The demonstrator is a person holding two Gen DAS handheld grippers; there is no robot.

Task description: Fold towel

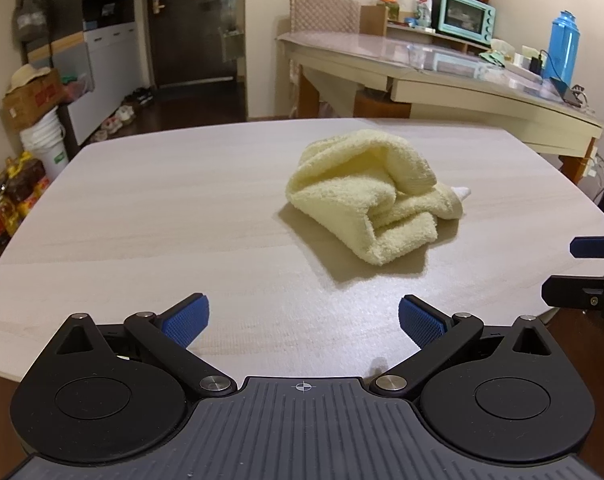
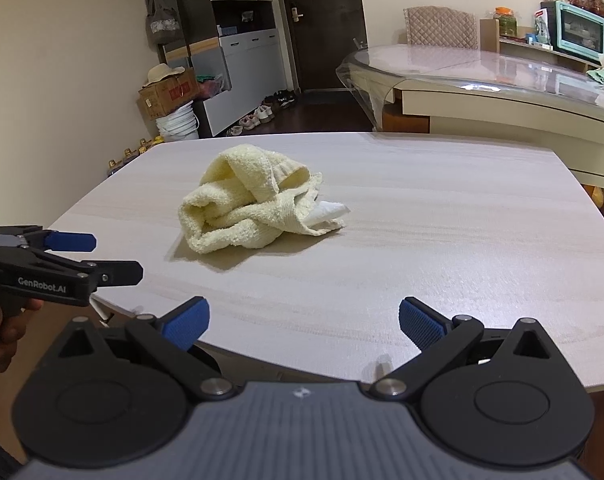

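A pale yellow terry towel (image 1: 366,196) lies crumpled in a loose heap on the light wood-grain table (image 1: 162,208), untouched, with a small white tag (image 2: 328,211) poking out at its right-hand edge. In the left wrist view the towel sits at about one o'clock from the left gripper (image 1: 303,322), well ahead of it; that gripper hovers low over the near table edge, level and pointing forward, its blue-padded fingers (image 1: 188,318) spread wide with nothing between them. In the right wrist view the towel lies at about eleven o'clock from the right gripper (image 2: 304,322), which is held the same way, level above the near edge, jaws wide apart and empty. The left gripper also shows at nine o'clock in that view, gripped from below by a hand (image 2: 2,326), its two fingers parted and aimed toward the towel.
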